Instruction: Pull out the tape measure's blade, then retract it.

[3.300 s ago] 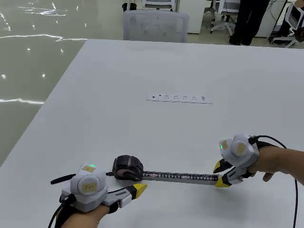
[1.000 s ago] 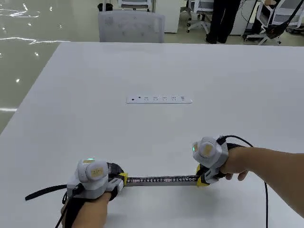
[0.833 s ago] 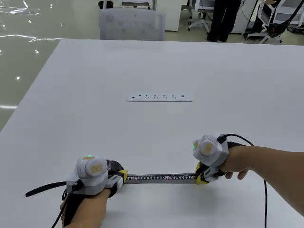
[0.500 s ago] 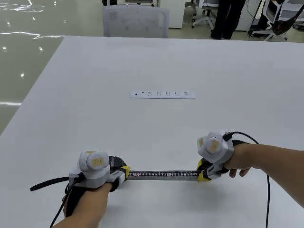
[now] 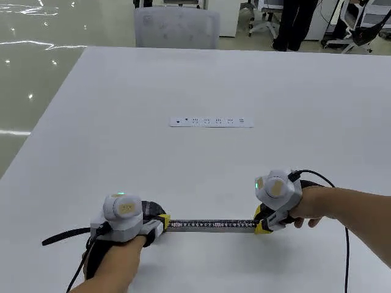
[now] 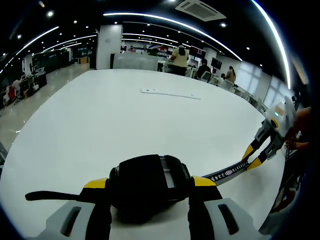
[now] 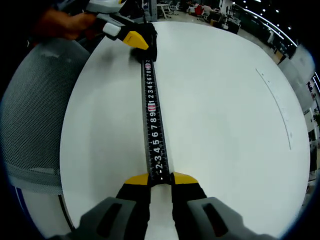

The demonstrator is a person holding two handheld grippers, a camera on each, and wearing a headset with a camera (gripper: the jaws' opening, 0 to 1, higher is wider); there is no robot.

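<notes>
My left claw [image 5: 157, 221] is clamped around the round black tape measure case [image 6: 150, 186]. My right claw [image 7: 160, 178] pinches the tip of its dark numbered blade [image 7: 151, 112], which lies stretched flat between them. I judge that the thin tip could slip from this narrow pinch, letting the sprung blade whip back to the case. Just ahead of the right jaws I read 2 through 9, then a red mark; no brand is legible.

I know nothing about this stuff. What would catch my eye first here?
A tape measure blade is stretched flat near the front edge of a big white table. The left hand-held gripper clamps its black case, and the right hand-held gripper pinches the blade's tip. A white power strip lies mid-table.
</notes>
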